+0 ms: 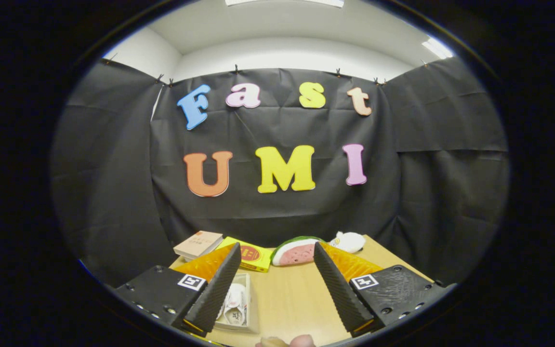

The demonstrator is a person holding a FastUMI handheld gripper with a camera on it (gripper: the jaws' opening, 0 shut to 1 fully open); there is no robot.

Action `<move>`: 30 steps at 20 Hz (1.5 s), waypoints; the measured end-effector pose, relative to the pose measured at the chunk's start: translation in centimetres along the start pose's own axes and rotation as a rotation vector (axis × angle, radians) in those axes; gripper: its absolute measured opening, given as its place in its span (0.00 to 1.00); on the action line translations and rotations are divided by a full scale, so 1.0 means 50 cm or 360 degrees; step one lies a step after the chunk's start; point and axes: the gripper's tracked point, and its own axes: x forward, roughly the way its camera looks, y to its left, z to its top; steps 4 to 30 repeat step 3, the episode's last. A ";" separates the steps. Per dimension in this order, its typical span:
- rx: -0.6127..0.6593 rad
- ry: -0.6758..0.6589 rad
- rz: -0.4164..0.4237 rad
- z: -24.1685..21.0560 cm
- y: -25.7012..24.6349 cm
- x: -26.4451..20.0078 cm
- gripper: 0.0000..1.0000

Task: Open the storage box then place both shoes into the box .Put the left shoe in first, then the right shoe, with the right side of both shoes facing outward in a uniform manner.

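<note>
While my gripper hangs above the table with jaws wide apart and clamping nothing, I see the box just behind the left finger, open, with a white shoe inside. Beyond the box lie two books, a watermelon slice and a white toy.

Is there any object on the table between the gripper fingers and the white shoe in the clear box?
Nothing visible blocks it. The open gripper has bare wooden table between its fingers, and the white shoe in the clear plastic box lies right beside one finger.
</note>
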 end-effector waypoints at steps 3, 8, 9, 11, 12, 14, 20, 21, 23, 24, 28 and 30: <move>0.0008 0.0007 0.0025 0.007 0.006 0.001 0.95; 0.0008 0.0007 0.0025 0.007 0.006 0.001 0.95; 0.0008 0.0007 0.0025 0.007 0.006 0.001 0.95; 0.0008 0.0007 0.0025 0.007 0.006 0.001 0.95; 0.0008 0.0007 0.0025 0.007 0.006 0.001 0.95; 0.0008 0.0007 0.0025 0.007 0.006 0.001 0.95; 0.0008 0.0007 0.0025 0.007 0.006 0.001 0.95; 0.0008 0.0007 0.0025 0.007 0.006 0.001 0.95; 0.0008 0.0007 0.0025 0.007 0.006 0.001 0.95; 0.0008 0.0007 0.0025 0.007 0.006 0.001 0.95; 0.0008 0.0007 0.0025 0.007 0.006 0.001 0.95; 0.0008 0.0007 0.0025 0.007 0.006 0.001 0.95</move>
